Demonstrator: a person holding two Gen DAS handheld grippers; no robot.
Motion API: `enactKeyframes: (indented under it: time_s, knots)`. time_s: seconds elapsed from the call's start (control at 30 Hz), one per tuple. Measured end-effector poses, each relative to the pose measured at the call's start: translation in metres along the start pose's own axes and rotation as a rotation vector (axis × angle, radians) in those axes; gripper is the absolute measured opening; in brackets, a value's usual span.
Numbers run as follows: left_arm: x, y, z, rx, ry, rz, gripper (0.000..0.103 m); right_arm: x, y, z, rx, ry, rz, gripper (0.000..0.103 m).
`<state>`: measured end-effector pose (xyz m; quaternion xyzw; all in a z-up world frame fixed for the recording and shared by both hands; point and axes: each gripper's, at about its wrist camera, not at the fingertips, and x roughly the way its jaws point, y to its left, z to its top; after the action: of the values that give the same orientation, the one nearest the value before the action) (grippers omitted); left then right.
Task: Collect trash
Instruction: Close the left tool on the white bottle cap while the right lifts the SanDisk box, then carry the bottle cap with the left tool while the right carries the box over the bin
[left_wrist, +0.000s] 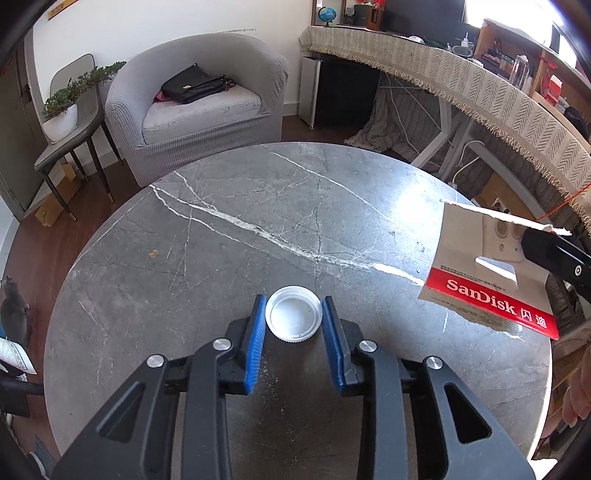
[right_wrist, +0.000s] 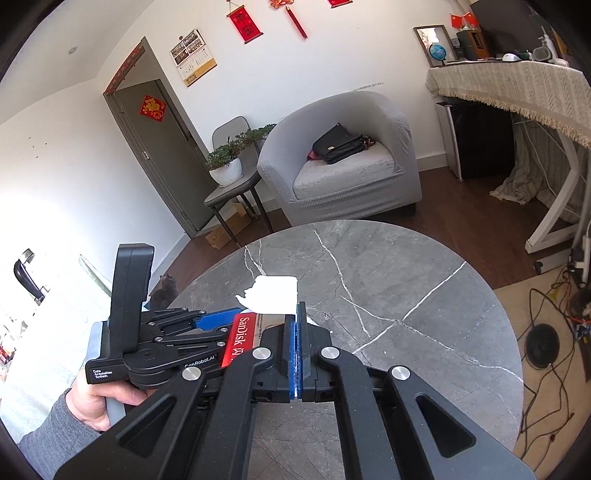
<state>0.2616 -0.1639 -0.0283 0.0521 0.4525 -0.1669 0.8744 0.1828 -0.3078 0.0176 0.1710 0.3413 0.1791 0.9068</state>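
The left gripper (left_wrist: 293, 319) straddles the white cap (left_wrist: 293, 314) on the marble table (left_wrist: 221, 240), pads at its rim (light, stiff, slippery; squeeze across the ridged edge). The right gripper (right_wrist: 297, 332) pinches flimsy SanDisk card (right_wrist: 242, 339) tight.

The round marble bench (left_wrist: 221, 236) lies almost bare: its far half and left edge give open passage. Near the front edge a white lid (left_wrist: 293, 314) sits between the blue pads of the left hand-held gripper (left_wrist: 293, 325). Over the right edge, a torn SanDisk card (left_wrist: 491, 280) hangs from the right hand-held gripper (right_wrist: 296, 314), narrowing that side.
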Motion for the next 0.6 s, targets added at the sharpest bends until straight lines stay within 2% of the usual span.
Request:
enactKeyframes:
  time_s: [0.2,0.33,0.6]
  knots:
    - [-0.02,0.009,-0.023,-0.039,-0.013,-0.016,0.033,-0.001,0.02,-0.007,-0.053,0.02,-0.007,0.0]
    - [-0.033,0.029,-0.039,-0.101,-0.03,-0.044,0.032,0.0,0.035,-0.015,-0.101,0.046,-0.006,0.0]
    - [-0.062,0.069,-0.07,-0.205,-0.069,-0.025,0.032,0.001,0.084,-0.02,-0.19,0.05,0.041,0.0]
